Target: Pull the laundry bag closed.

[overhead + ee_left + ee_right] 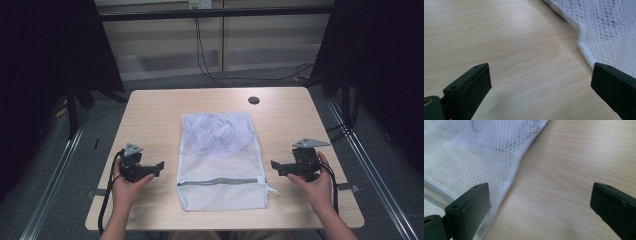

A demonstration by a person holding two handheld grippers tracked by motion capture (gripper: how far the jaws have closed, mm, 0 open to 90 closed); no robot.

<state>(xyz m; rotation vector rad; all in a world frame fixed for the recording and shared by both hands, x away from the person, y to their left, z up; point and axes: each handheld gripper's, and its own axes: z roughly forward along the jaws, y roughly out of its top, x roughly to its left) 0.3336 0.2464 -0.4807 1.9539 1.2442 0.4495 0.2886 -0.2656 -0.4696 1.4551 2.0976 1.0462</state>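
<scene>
Two claws flank a white mesh bag [220,160] lying flat at the centre of the frame on a pale wooden worktop [150,115]. The left claw [159,167], lower left, and the right claw [275,166], lower right, both point inward at the bag, each held in a hand and each with jaws spread wide and empty. A grey zip [220,181] crosses the bag near its lower end; crumpled white contents bulge in its upper half. In the left gripper view the bag's edge [584,47] lies at upper right beside bare wood; in the right gripper view the mesh [474,157] fills the upper left. A dark round hole [254,100] sits near the worktop's far edge.
</scene>
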